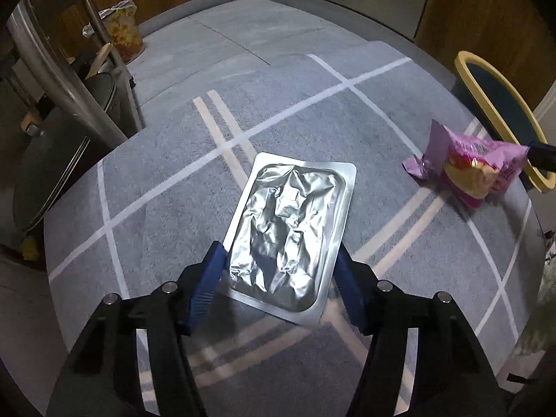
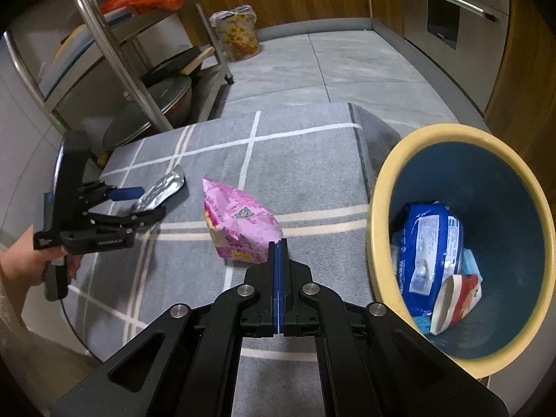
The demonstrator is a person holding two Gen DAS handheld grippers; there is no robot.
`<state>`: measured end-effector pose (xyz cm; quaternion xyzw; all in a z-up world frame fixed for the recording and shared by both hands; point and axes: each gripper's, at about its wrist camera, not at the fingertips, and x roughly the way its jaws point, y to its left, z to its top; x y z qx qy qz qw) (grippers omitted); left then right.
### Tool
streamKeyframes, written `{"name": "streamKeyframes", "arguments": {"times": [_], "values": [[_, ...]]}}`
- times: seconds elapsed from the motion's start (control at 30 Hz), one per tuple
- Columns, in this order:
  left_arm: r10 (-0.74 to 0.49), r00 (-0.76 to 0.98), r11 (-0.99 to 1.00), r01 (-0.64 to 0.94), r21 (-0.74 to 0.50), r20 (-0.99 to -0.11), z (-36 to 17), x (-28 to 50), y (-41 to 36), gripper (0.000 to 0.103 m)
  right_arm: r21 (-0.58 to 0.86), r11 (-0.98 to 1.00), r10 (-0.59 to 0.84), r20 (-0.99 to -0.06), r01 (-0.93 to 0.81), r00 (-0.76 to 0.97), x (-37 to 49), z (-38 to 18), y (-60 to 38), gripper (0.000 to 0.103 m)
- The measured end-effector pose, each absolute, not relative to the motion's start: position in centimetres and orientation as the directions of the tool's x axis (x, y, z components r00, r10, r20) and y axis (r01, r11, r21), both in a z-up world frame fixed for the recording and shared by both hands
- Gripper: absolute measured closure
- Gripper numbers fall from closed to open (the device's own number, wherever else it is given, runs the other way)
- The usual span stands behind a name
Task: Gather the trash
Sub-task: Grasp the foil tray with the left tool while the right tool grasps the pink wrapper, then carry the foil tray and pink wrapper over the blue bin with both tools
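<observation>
- Foil pack: silver, crinkled, flat-rimmed; lies on the grey rug across its pale stripes, lower half between the blue pads of the left claw.
- Left claw: jaws apart, one pad at each long edge of the foil pack. Whether the pads press on it cannot be told. In the right wrist view a hand holds this claw at the rug's left side.
- Pink wrapper: crumpled snack bag on the rug, between the foil pack and the bin; just ahead of the right claw.
- Right claw: jaws closed pad to pad, nothing between them; hangs over the rug just beside the bin.
- Bin: yellow rim, dark blue inside, at the rug's right edge; holds a blue packet and a red-and-white cup.
- Surroundings: grey tile floor beyond the rug; metal rack with pans at left; flowered bag-lined basket by the wooden wall.
</observation>
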<state>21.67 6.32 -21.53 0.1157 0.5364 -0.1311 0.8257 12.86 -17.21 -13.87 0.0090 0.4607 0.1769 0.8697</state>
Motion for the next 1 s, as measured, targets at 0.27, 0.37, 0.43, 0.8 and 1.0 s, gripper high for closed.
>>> {"name": "streamKeyframes", "arguments": {"times": [0.27, 0.37, 0.43, 0.8, 1.0], "values": [[-0.114, 0.412, 0.943, 0.332, 0.033, -0.904, -19.7, 20.5, 5.2, 0.073, 0.158, 0.940, 0.307, -0.784, -0.304, 0.540, 12.0, -12.6, -17.6, 0.102], [-0.080, 0.430, 0.941, 0.329, 0.074, -0.899, -19.3, 20.0, 4.6, 0.077, 0.155, 0.944, 0.299, -0.777, -0.292, 0.555, 11.6, -12.1, -18.3, 0.102], [-0.087, 0.438, 0.944, 0.323, 0.067, -0.895, -18.6, 19.6, 4.3, 0.081, 0.156, 0.947, 0.295, -0.770, -0.282, 0.566, 11.4, -11.7, -18.8, 0.102], [-0.109, 0.495, 0.943, 0.325, 0.067, -0.862, -14.6, 17.7, 0.9, 0.093, 0.151, 0.953, 0.286, -0.735, -0.263, 0.614, 9.9, -9.6, -20.5, 0.102], [-0.148, 0.540, 0.941, 0.333, 0.050, -0.828, -11.8, 17.1, -1.8, 0.093, 0.146, 0.966, 0.252, -0.714, -0.213, 0.653, 9.4, -8.6, -22.6, 0.102]]}}
